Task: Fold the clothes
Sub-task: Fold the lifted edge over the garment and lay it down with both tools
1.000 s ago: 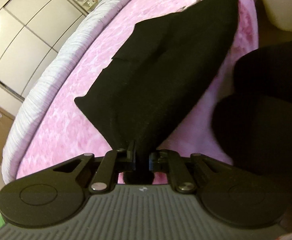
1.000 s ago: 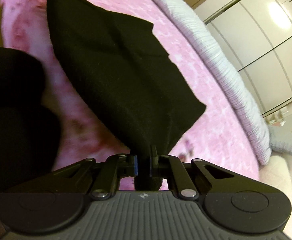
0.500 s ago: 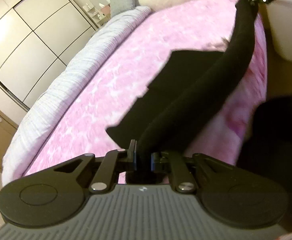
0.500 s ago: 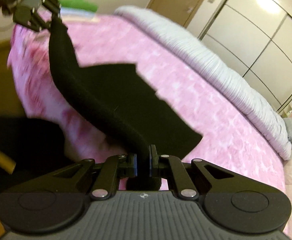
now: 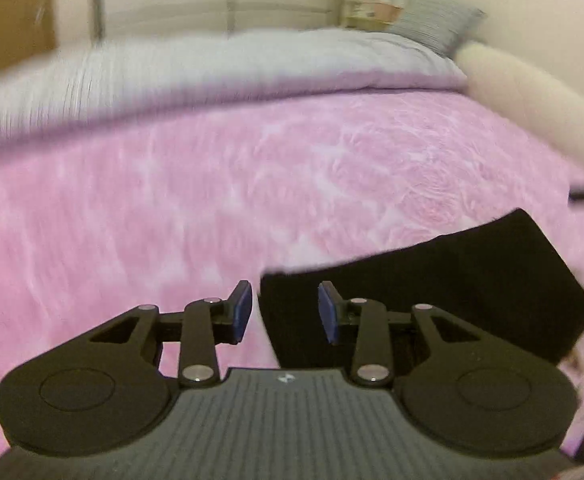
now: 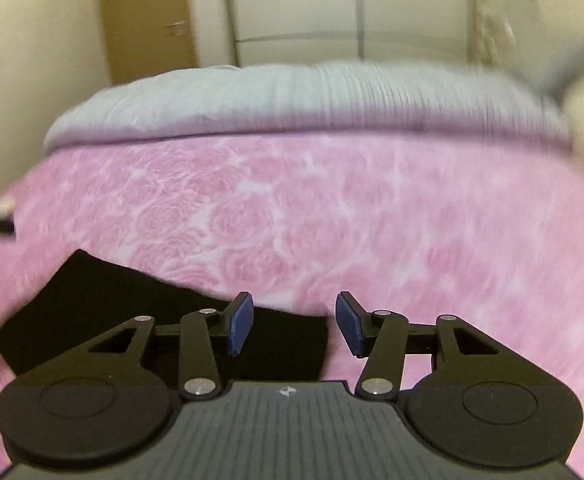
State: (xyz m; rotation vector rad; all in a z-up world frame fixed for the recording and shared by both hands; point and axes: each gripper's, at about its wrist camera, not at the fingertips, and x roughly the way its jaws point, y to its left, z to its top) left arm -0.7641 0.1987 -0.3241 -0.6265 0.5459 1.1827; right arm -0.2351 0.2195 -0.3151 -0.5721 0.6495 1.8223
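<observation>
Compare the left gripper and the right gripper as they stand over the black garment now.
The right gripper stands wider open than the left gripper. The black garment extends toward the right of the left gripper's view, but toward the left in the right gripper's view. Shared: both have just been opening, their blue pads press on nothing, and the garment lies released on the pink blanket.

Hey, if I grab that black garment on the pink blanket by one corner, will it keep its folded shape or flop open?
The black garment would probably flop open: it lies flat and limp on the pink blanket, with no stiff edge. It looks thin, so likely light. The plush blanket may drag on it if pushed, bunching it. Both the left gripper and right gripper are open, clear of it.
</observation>
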